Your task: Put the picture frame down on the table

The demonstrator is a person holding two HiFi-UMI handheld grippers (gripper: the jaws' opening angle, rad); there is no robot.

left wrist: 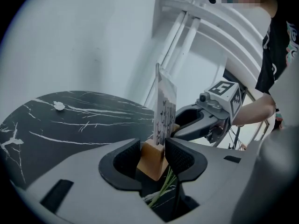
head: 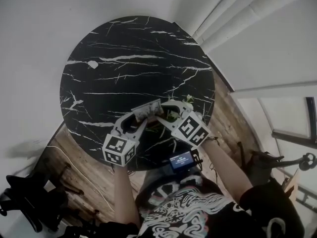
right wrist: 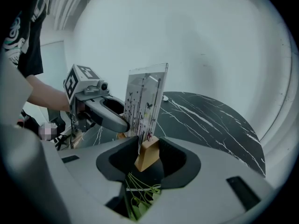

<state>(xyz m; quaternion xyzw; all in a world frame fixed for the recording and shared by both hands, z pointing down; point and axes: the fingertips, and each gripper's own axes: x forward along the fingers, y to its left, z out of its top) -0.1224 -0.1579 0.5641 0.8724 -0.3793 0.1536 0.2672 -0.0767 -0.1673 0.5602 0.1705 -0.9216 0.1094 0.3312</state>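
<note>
The picture frame (head: 148,110) is a clear printed panel (right wrist: 147,101) standing upright in a light wooden base (right wrist: 146,155). It is held over the near part of the round black marble table (head: 124,48). My left gripper (head: 140,116) is shut on one end of the wooden base (left wrist: 153,160). My right gripper (head: 166,109) is shut on the other end, facing the left one. The panel (left wrist: 165,110) rises above both sets of jaws. Whether the base touches the tabletop is hidden.
Green plant stems (right wrist: 139,196) lie on the table under the frame, and the stems (left wrist: 163,186) show below the left jaws too. A small white scrap (head: 92,64) sits far left on the table. A lit screen (head: 181,159) hangs at the person's waist. Wooden floor (head: 233,128) surrounds the table.
</note>
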